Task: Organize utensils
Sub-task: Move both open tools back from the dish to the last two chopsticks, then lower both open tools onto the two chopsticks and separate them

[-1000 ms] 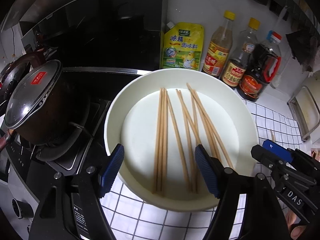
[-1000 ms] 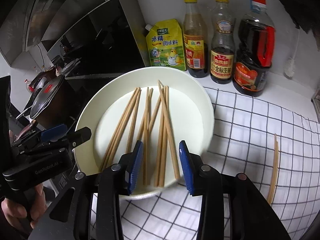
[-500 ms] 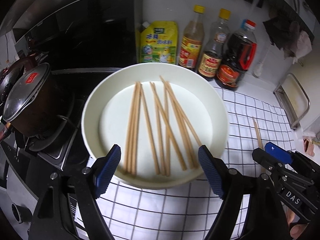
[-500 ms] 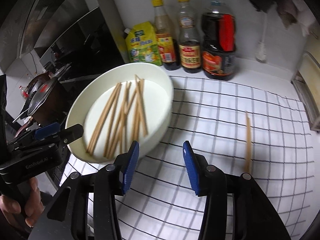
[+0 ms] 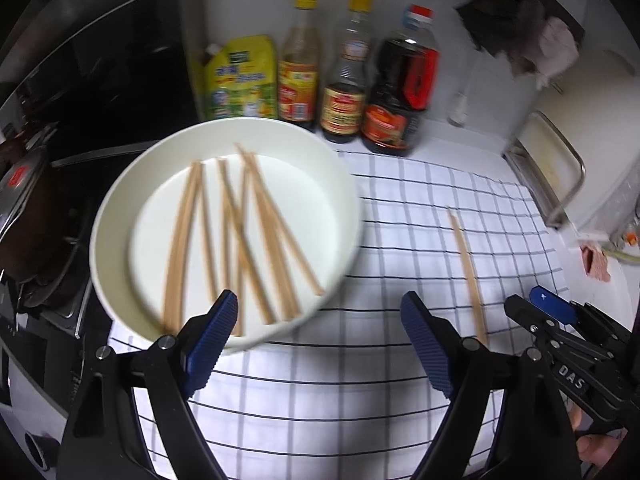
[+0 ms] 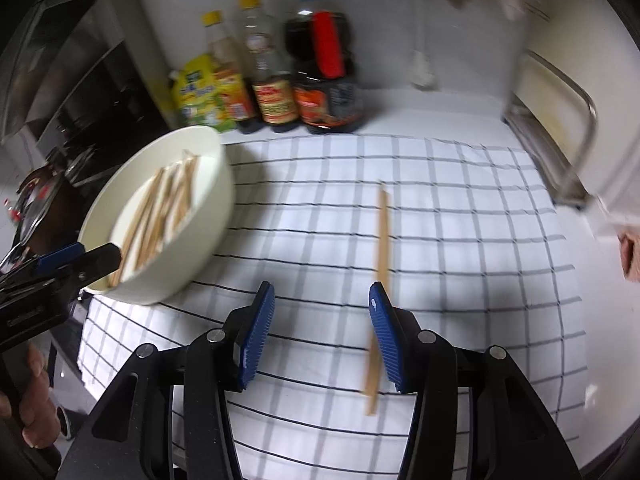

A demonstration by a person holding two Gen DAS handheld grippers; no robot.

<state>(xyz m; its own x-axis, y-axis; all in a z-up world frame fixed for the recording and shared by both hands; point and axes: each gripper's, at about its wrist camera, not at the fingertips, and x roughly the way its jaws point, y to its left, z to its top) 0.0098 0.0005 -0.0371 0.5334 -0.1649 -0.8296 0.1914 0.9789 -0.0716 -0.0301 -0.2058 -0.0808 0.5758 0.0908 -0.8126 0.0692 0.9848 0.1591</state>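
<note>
Hovering over the checked cloth (image 5: 400,240), both grippers are empty. Left gripper (image 5: 320,336): jaws wide and opening, nothing between them; its left pad overlaps the near rim of the white bowl (image 5: 108,216) in the left wrist view. Right gripper (image 6: 316,332): jaws partly spread and opening, nothing pinched.

Landmark — white bowl, at the cloth's left edge. Inside it lies a loose pile of chopsticks (image 5: 240,236), some crossing. One lone chopstick (image 6: 382,248) lies on the cloth well to the right of the bowl; in the right wrist view its near part passes just beside the right pad — contact cannot be told. Behind the bowl, against the wall: a yellow pouch (image 5: 240,80) and three sauce bottles (image 5: 344,80). Left of the bowl, a lidded pot (image 5: 20,200).
</note>
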